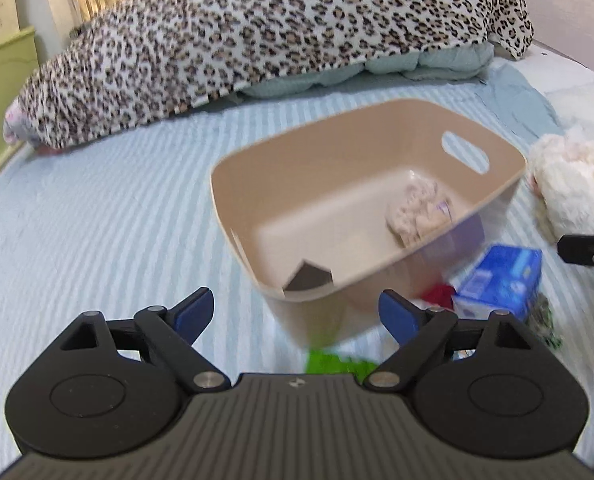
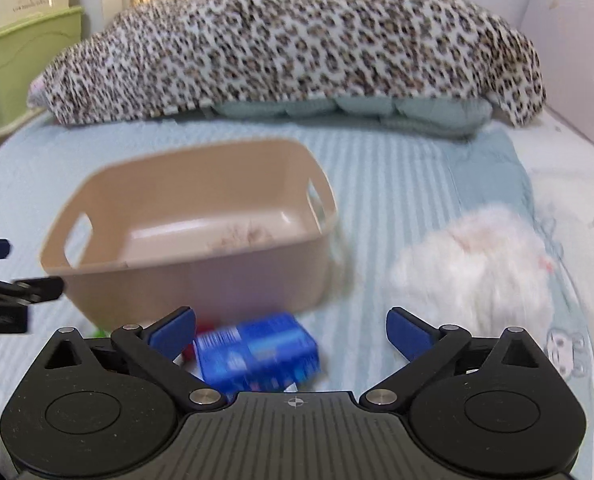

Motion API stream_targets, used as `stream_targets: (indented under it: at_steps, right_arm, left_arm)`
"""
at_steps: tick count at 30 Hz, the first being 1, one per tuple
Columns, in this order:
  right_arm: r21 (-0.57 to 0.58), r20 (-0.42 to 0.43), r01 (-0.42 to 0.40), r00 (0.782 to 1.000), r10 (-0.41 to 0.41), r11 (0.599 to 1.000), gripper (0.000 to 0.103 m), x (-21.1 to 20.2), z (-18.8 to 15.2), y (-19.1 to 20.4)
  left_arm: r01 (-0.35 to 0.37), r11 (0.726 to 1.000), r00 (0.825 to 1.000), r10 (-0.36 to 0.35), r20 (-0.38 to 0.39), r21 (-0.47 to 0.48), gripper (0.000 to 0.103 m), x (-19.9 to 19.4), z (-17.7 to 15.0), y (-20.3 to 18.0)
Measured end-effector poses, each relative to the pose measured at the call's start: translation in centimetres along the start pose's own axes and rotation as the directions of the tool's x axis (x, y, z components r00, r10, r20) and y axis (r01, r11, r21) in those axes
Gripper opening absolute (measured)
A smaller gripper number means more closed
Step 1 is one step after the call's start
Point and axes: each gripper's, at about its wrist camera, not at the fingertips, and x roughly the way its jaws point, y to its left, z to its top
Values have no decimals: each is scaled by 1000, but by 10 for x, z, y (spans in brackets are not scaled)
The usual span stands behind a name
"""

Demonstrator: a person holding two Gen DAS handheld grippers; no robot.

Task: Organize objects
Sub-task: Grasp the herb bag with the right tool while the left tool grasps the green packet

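A beige plastic bin [image 1: 377, 136] with handle slots sits on the striped light-blue bed; it also shows in the right wrist view [image 2: 201, 276]. Inside it lie a pale fluffy cloth [image 1: 417, 210] and a dark flat piece [image 1: 309, 278]. A blue box [image 1: 501, 280] lies in front of the bin, also in the right wrist view [image 2: 257, 350]. A white plush toy [image 2: 477, 272] lies to the right of the bin, also in the left wrist view [image 1: 573, 184]. My left gripper [image 1: 297, 314] is open and empty just before the bin. My right gripper [image 2: 291, 332] is open and empty above the blue box.
A leopard-print blanket [image 1: 257, 40] over a pale green quilt [image 1: 417, 64] fills the back of the bed. A red item [image 1: 437, 294] and a green item [image 1: 337, 362] lie by the bin's near side. A green crate [image 2: 21, 64] stands at the far left.
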Motion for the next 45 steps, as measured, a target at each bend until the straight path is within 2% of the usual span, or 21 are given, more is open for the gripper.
stream_targets:
  at_steps: [7,15,19,24,27,30,32,34,36,37,41,45]
  right_arm:
    - [73,-98,-14,995,21,997,103,18,-36,-10]
    - [58,-187,-11,982,22,998,103,42,-55,-12]
    - [37,-239,2,971,7,999,103,59,-63,-13]
    - [8,-261,15,965,-12,1000,102,77,-67,-11]
    - [-15,-259,10,966,-14,1000,95,85,-68,-8]
    - [-47,-260,21,965,-33,999,93,91,-70,-3]
    - [-67,-246,21,969,-37,998,87,91,-71,1]
    - [-76,-233,13,972,-30,997,72,89,-72,3]
    - [-82,-228,2,974,-21,997,59,86,-72,5]
    - [-84,-225,0,974,-19,996,52,84,-73,6]
    - [-83,-208,14,978,-31,996,48,78,-76,10]
    - [-74,-227,7,974,-23,997,47,68,-78,11]
  left_arm:
    - [21,1000,996,-19,-92,18,90,17,-32,-3]
    - [26,998,984,-17,-175,50,90,52,-51,-9]
    - [33,998,982,-22,-186,58,90,67,-55,-10]
    - [49,998,982,-42,-185,31,90,81,-52,-8]
    - [56,998,981,-50,-188,26,88,89,-51,-8]
    - [72,997,980,-66,-186,26,78,96,-51,-9]
    - [94,996,979,-91,-185,7,72,98,-50,-9]
    - [120,993,977,-119,-179,-4,59,98,-50,-8]
    - [135,991,975,-133,-176,-1,55,96,-51,-9]
    - [139,990,975,-136,-175,5,50,96,-51,-10]
    - [160,987,974,-152,-170,33,46,88,-54,-11]
    - [155,988,974,-149,-173,25,41,81,-59,-2]
